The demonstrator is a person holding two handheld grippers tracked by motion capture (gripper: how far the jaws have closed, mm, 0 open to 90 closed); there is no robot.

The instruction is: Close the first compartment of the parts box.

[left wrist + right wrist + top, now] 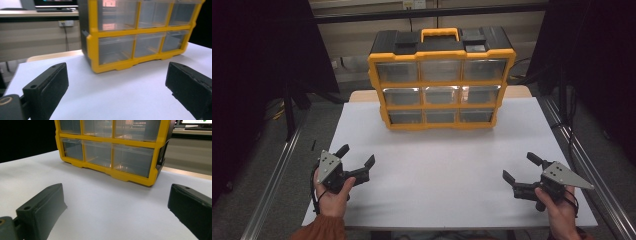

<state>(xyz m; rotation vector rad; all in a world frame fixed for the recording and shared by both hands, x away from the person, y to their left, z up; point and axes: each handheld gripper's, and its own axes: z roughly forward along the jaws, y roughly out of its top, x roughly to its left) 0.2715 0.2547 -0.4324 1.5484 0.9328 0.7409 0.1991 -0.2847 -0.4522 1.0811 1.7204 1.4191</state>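
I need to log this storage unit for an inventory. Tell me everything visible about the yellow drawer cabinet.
The cabinet is a plastic-looking organiser with a yellow frame, black top and sides, and a yellow carry handle on top. Its front holds nine clear drawers in three rows of three, all pushed in; their contents cannot be made out. It stands upright at the far middle of the white table, front toward the person. Only the table touches it; both grippers are well short of it.
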